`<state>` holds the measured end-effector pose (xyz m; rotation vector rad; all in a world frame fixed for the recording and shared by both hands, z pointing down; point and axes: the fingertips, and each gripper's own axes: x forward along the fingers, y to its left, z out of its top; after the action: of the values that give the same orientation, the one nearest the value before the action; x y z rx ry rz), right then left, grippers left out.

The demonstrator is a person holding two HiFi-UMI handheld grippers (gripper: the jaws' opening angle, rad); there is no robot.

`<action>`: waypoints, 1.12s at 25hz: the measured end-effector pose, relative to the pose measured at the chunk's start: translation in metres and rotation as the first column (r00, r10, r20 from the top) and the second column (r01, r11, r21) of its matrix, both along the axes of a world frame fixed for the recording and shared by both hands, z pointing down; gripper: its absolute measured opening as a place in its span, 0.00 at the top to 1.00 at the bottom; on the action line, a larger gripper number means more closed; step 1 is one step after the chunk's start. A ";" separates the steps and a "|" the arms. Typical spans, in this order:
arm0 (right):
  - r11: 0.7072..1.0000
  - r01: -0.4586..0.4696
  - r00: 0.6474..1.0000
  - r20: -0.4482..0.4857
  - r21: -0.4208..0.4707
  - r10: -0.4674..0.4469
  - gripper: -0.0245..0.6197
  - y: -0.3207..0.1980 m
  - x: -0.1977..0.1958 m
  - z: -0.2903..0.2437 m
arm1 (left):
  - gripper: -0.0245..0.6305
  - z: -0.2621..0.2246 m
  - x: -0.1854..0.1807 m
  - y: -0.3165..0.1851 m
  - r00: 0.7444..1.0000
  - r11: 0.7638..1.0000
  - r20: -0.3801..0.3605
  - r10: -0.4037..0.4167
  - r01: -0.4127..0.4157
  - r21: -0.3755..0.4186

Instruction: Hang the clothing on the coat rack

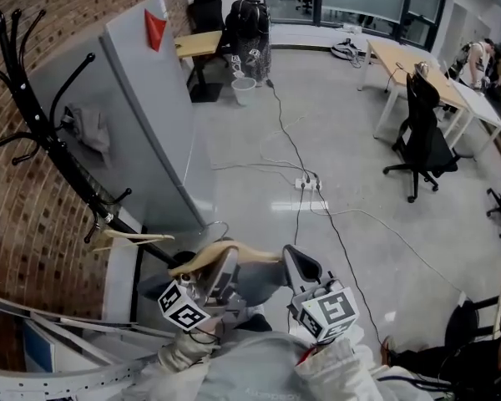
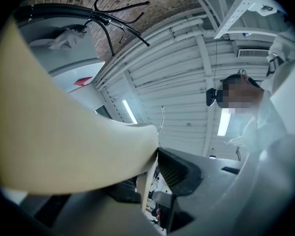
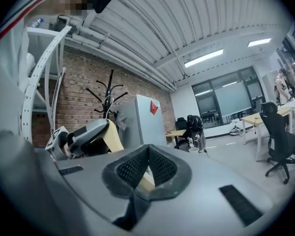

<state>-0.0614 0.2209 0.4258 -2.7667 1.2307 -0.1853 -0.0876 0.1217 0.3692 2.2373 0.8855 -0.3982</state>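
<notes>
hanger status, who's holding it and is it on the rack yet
Left gripper shut on hanger, right gripper too. Hanger low, short of the rack, not hung. Second hanger already on a lower hook, near the path.

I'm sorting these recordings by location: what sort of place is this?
Most likely an open-plan office: long desks with a black swivel chair, a coat rack by a brick wall, and a power strip on the floor.
</notes>
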 end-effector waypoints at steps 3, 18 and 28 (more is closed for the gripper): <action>1.000 0.010 1.000 -0.008 0.012 -0.010 0.92 -0.021 0.025 -0.005 | 0.80 -0.005 0.024 -0.014 1.000 1.000 -0.004 0.003 -0.003 0.001; 0.998 0.069 0.998 -0.001 0.016 -0.069 0.92 -0.101 0.107 -0.005 | 0.80 -0.013 0.097 -0.087 0.998 0.999 -0.033 -0.046 0.047 0.014; 0.966 0.258 0.966 0.016 0.033 -0.258 0.92 -0.175 0.146 0.010 | 0.80 -0.005 0.119 -0.149 0.975 0.975 -0.013 -0.222 0.222 -0.008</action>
<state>0.0850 0.0459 0.4358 -2.5636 1.5724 -0.2124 0.0312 -0.0275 0.3641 2.3379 0.6407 -0.5179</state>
